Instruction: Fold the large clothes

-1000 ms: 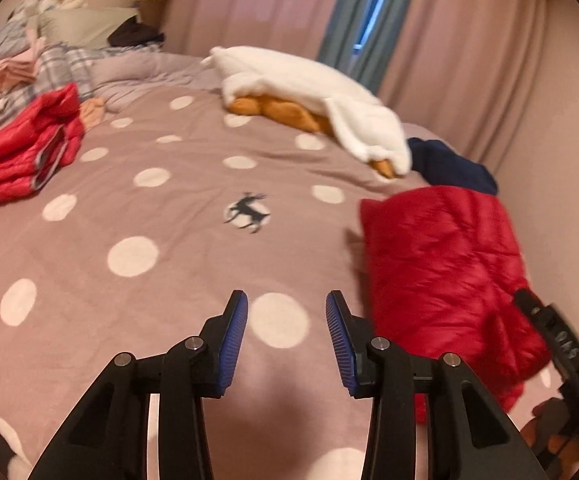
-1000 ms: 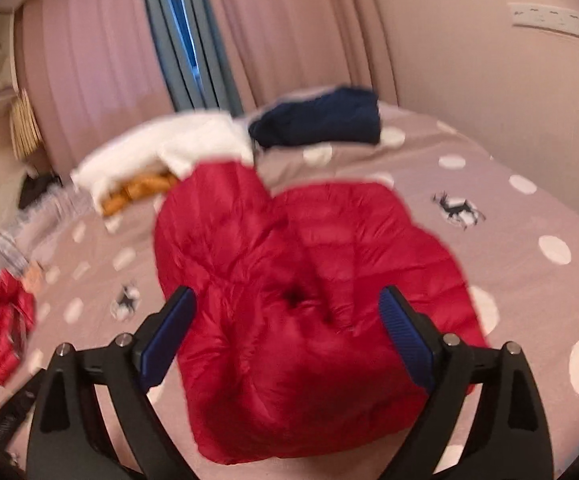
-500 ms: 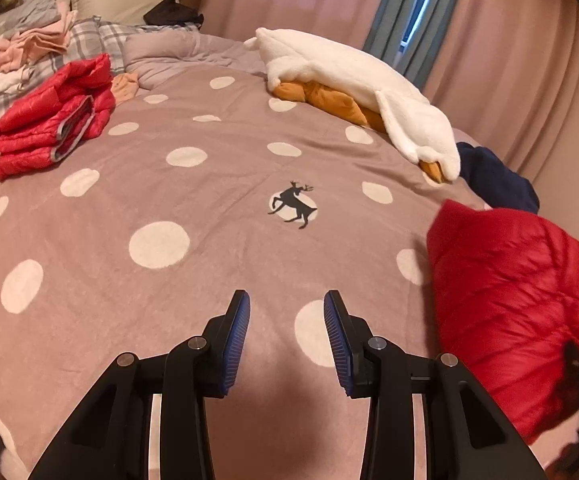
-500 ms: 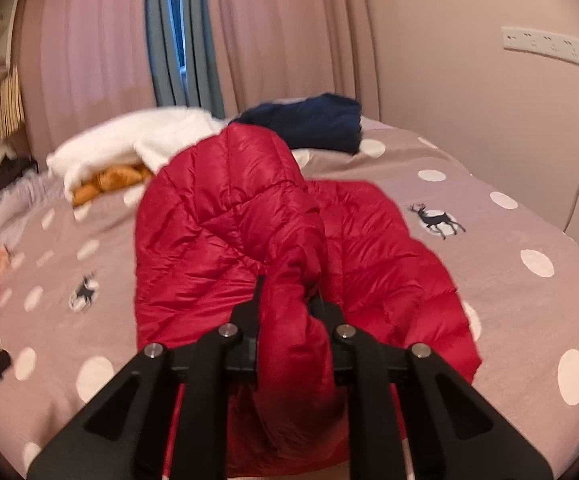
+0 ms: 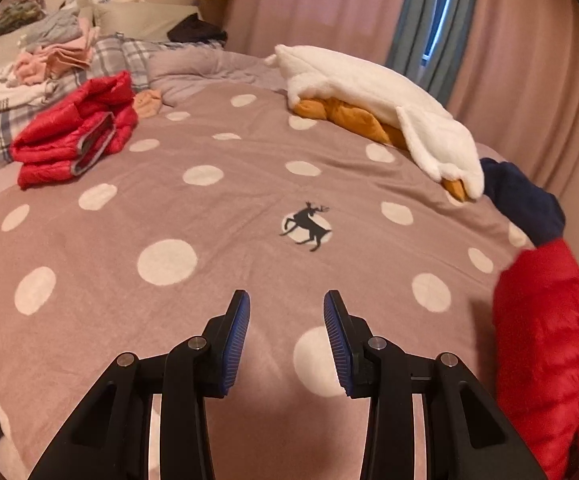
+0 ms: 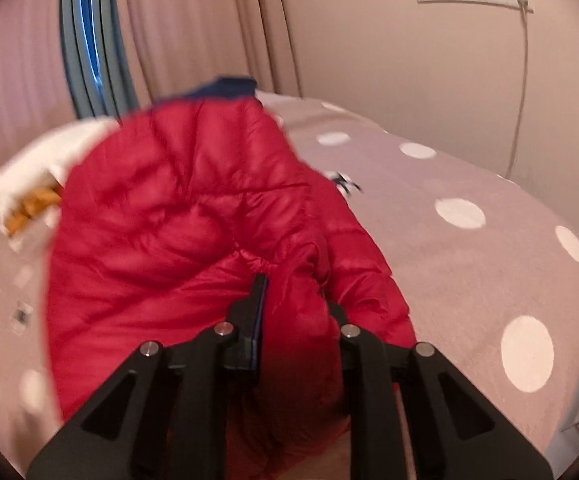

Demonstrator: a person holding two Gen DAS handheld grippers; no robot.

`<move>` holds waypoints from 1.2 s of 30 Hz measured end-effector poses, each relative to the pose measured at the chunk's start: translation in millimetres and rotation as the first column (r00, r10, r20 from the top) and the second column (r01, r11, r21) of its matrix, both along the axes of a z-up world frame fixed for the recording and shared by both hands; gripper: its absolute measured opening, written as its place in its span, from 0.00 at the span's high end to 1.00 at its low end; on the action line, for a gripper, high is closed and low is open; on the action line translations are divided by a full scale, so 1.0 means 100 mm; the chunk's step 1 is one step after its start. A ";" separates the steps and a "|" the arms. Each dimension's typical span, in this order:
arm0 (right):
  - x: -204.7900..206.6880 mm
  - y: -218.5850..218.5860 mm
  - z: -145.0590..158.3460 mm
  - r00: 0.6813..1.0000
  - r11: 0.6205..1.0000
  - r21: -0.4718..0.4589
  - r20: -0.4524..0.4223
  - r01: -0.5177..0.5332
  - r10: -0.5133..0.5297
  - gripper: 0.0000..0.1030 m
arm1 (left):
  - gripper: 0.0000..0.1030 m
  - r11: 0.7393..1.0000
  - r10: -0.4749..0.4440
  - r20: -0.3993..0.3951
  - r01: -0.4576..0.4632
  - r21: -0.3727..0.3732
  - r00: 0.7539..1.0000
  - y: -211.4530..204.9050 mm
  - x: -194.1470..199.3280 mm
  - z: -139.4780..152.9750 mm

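Jaws of the right gripper (image 6: 289, 312) are clenched on a bunched fold of the red puffer jacket (image 6: 177, 240); jaws of the left gripper (image 5: 286, 340) stand apart, holding nothing, above the bedspread (image 5: 209, 216). Bedspread: mauve, white dots, one black deer motif (image 5: 307, 227) ahead of the left fingertips. Red puffer jacket: at the bed's right edge in the left wrist view (image 5: 549, 340), partly raised from the bedspread. White fleece garment (image 5: 377, 100) lies over an orange item (image 5: 345, 116) at the far side. Second red jacket (image 5: 73, 140), folded, lies far left. Navy garment (image 5: 525, 200) lies just behind the held jacket.
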State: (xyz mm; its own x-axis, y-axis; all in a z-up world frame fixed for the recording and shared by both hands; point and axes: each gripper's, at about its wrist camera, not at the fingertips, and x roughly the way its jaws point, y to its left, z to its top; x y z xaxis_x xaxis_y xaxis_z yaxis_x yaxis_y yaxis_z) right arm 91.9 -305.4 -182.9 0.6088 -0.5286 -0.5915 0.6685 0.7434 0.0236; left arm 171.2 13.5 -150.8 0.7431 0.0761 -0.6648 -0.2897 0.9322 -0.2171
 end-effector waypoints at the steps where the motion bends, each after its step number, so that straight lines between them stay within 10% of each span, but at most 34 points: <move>1: 0.04 0.01 -0.08 1.000 1.000 -0.015 -0.009 0.007 -0.007 0.82 | 0.62 1.000 0.002 -0.004 -0.002 -0.006 1.000 0.00 0.02 -0.01; 18: 0.22 -0.14 -0.23 0.999 0.997 0.071 0.029 -0.040 0.038 0.78 | 0.62 1.000 -0.013 -0.051 0.013 -0.001 0.999 -0.28 0.17 -0.09; 25: -0.05 -0.24 0.24 0.992 0.986 0.150 0.115 -0.071 0.054 0.46 | 0.62 0.998 -0.052 -0.002 0.052 0.034 0.999 -0.67 0.23 0.11; 36: 0.47 -0.39 0.48 0.982 0.977 0.170 0.157 -0.131 0.105 0.63 | 0.62 0.952 -0.303 -0.085 0.305 0.007 0.949 -1.93 0.77 -0.13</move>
